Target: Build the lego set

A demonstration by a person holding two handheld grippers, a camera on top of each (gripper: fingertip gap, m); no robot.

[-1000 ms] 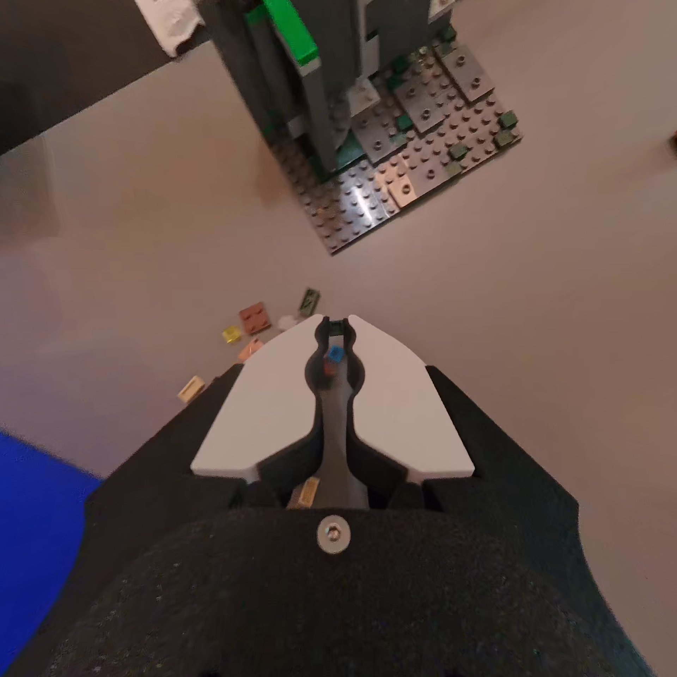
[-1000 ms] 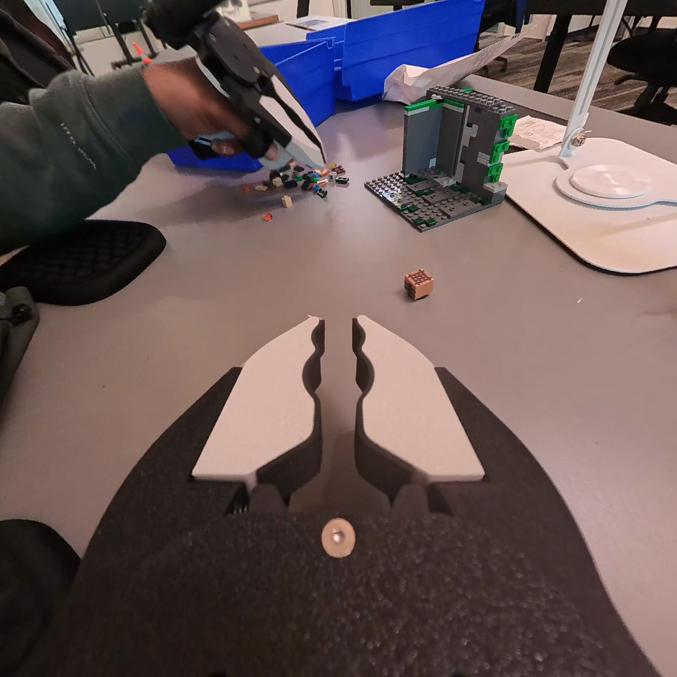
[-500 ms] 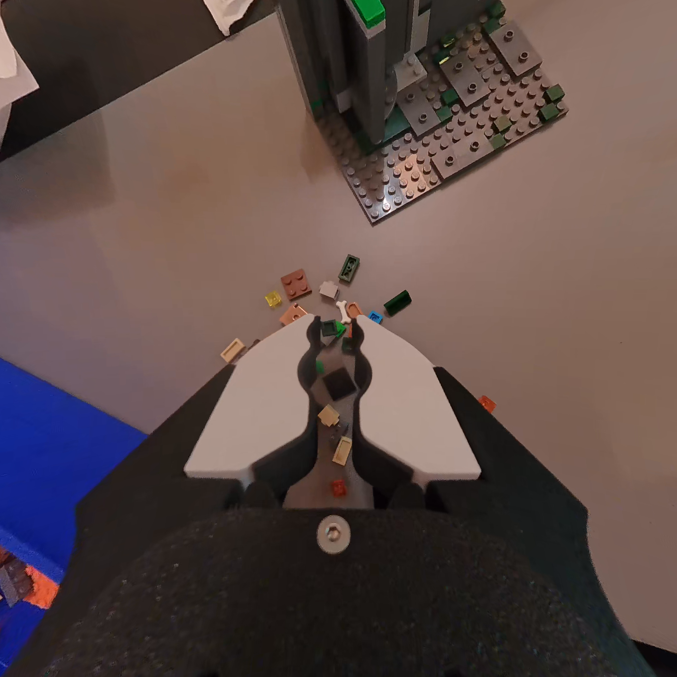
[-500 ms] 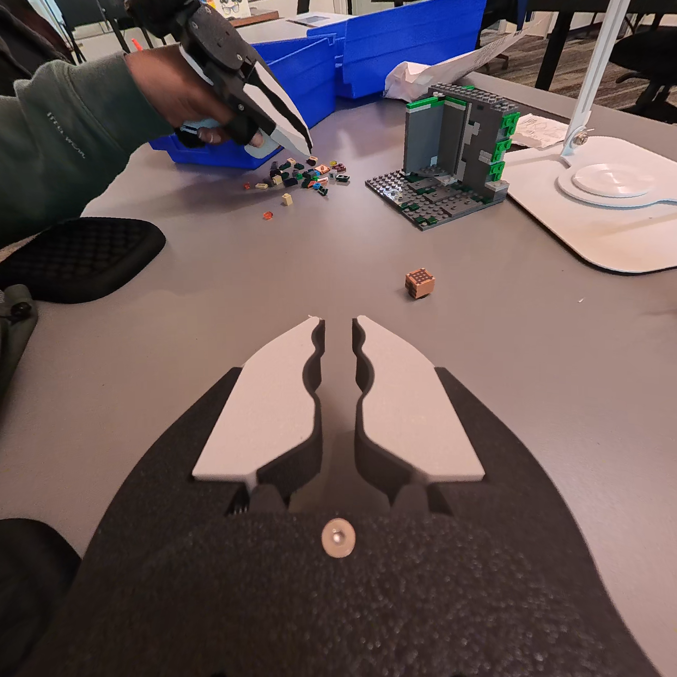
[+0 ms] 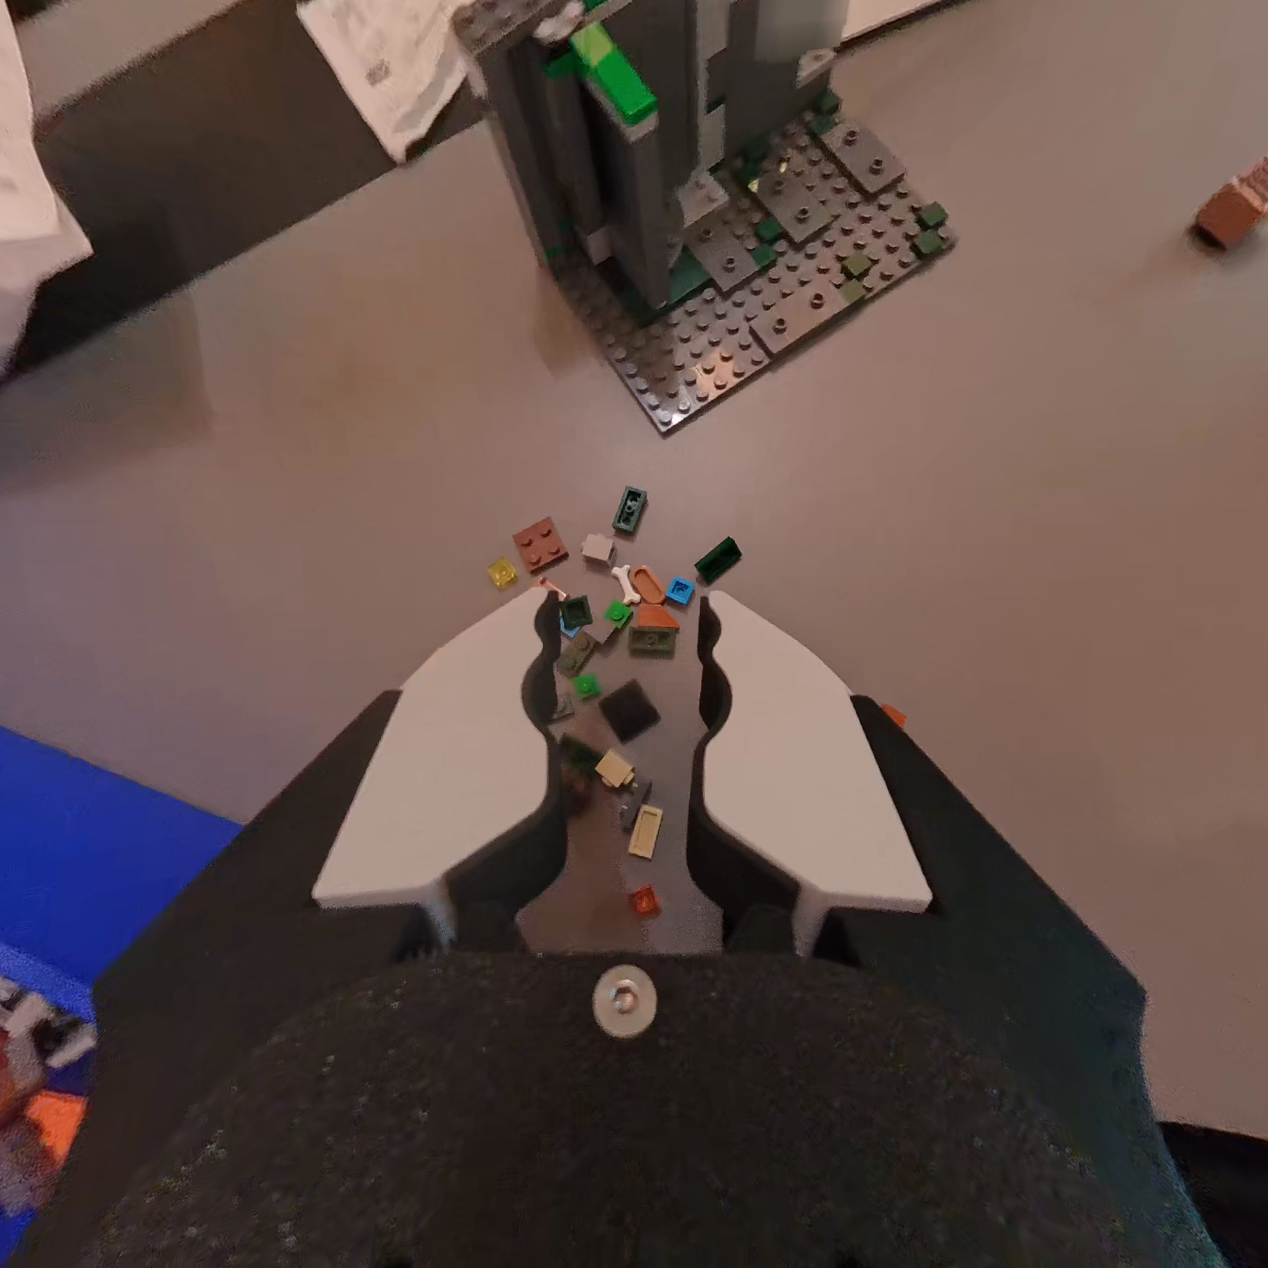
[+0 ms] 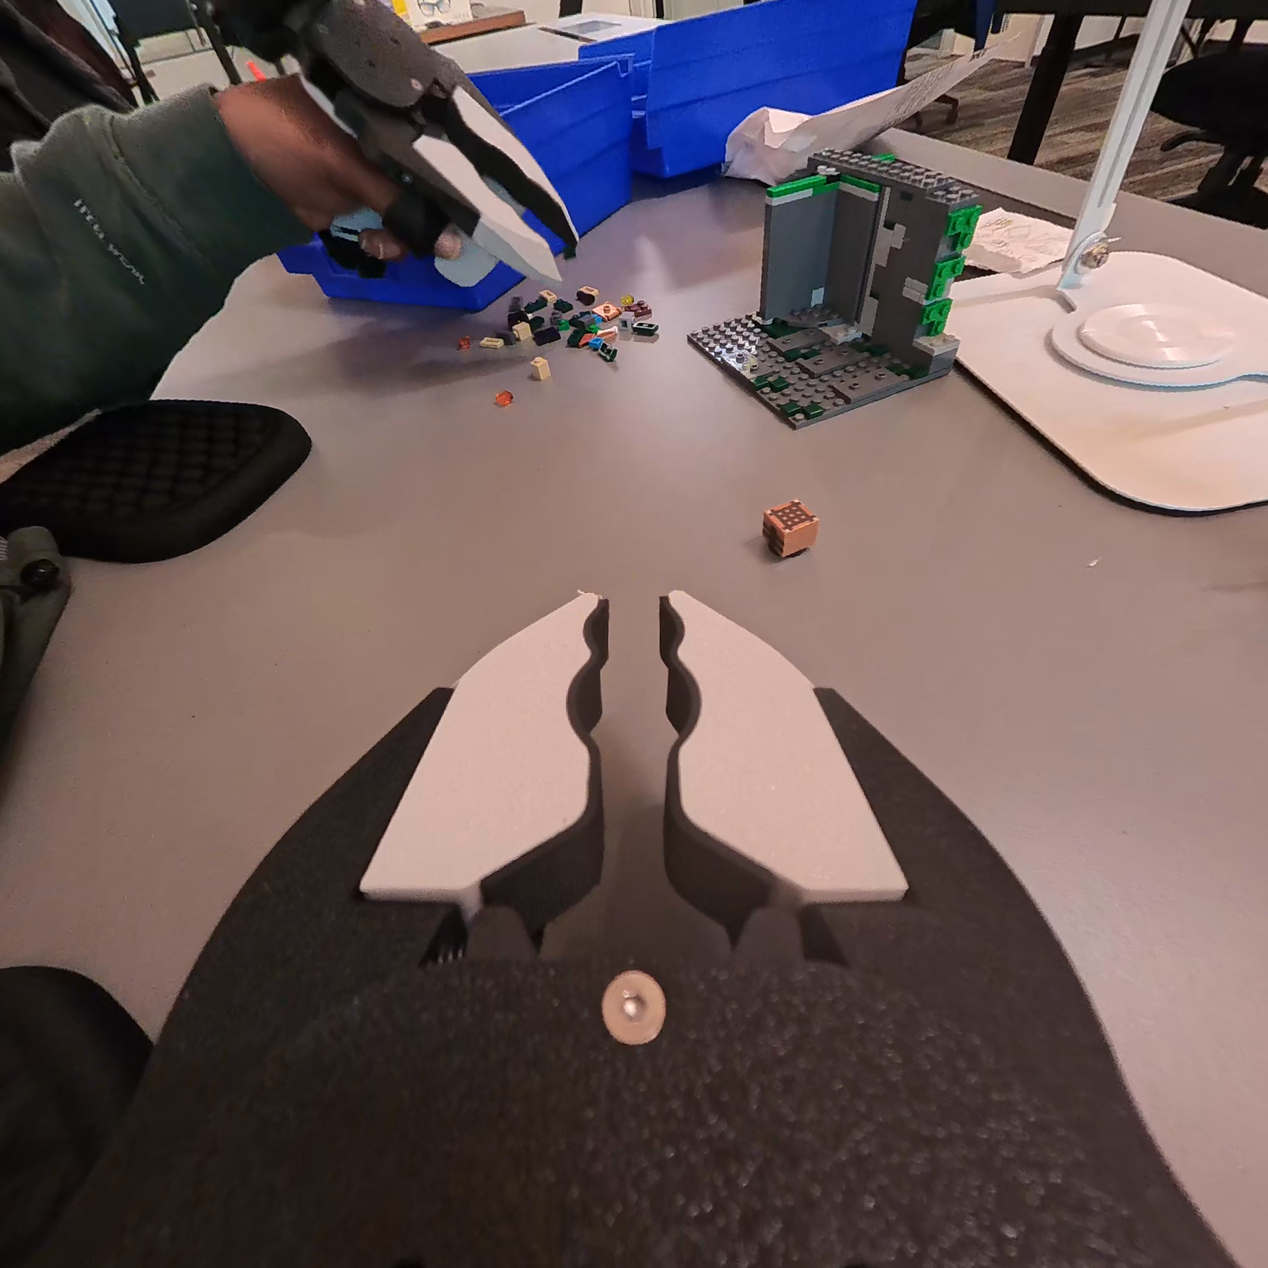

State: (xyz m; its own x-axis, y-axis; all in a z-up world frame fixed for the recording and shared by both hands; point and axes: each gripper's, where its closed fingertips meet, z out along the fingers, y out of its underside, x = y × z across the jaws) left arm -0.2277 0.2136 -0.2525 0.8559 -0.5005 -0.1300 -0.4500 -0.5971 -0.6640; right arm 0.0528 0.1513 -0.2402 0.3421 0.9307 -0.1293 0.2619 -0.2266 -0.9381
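The part-built lego set, grey walls with green trim on a dark grey baseplate (image 5: 693, 364), stands at the far side of the table and also shows in the right wrist view (image 6: 858, 274). A pile of small loose pieces (image 5: 540, 544) lies in front of it. My left gripper (image 5: 624, 604) hovers over this pile with its jaws wide open and nothing between the pads; several pieces show on the table through the gap. The right wrist view shows it (image 6: 559, 264) raised above the pile (image 6: 583, 322). My right gripper (image 6: 632, 600) is low over bare table, slightly open and empty.
A small brown cube (image 6: 790, 527) sits alone ahead and right of my right gripper, and at the right edge of the left wrist view (image 5: 1235, 213). Blue bins (image 6: 755, 68) stand behind the pile. A white lamp base (image 6: 1132, 384) is at right, a black pad (image 6: 137, 473) at left. Across from one pair of fingers to the other is roughly 30 cm. The left gripper is farther from the small brown cube (image 6: 790, 527), some 25 cm, than the right, some 9 cm.
My left gripper's jaws went from nearly shut to wide open, and it lifted up and back from the pile. My right gripper has not moved.
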